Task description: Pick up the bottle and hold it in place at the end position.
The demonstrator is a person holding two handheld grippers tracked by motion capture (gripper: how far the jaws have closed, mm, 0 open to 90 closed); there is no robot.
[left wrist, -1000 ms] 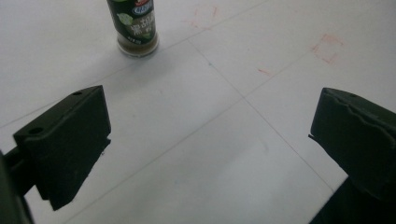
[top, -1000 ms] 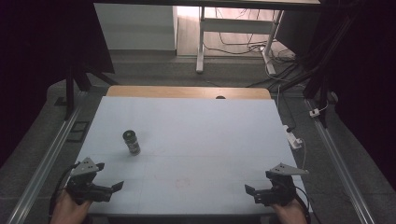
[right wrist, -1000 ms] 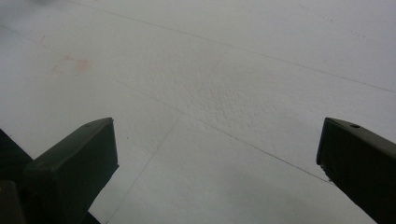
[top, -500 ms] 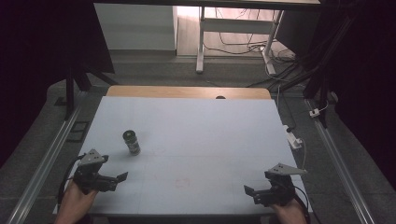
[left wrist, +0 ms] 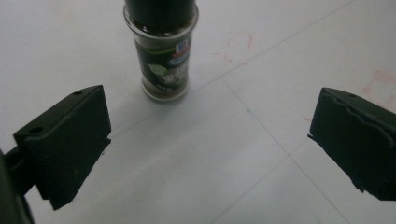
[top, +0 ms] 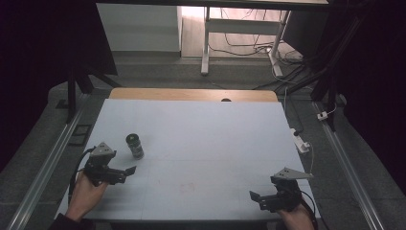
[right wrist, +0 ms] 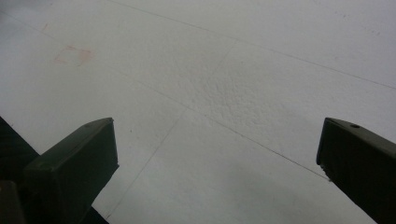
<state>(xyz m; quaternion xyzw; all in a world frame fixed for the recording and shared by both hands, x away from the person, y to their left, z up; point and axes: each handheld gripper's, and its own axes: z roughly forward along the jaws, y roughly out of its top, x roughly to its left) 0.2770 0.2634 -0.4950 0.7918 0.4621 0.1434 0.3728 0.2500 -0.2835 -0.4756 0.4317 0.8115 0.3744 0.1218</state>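
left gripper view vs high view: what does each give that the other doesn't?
Left gripper view alone: the label print on the small glass spice jar with a black cap, and the left gripper with its black jaws wide open, the jar standing upright ahead of them, untouched.

High view alone: the right gripper near the white table's front right corner, the person's hands, the wooden strip at the table's far edge and the cables on the floor beyond.

Both: the jar, the left gripper and the white tabletop.
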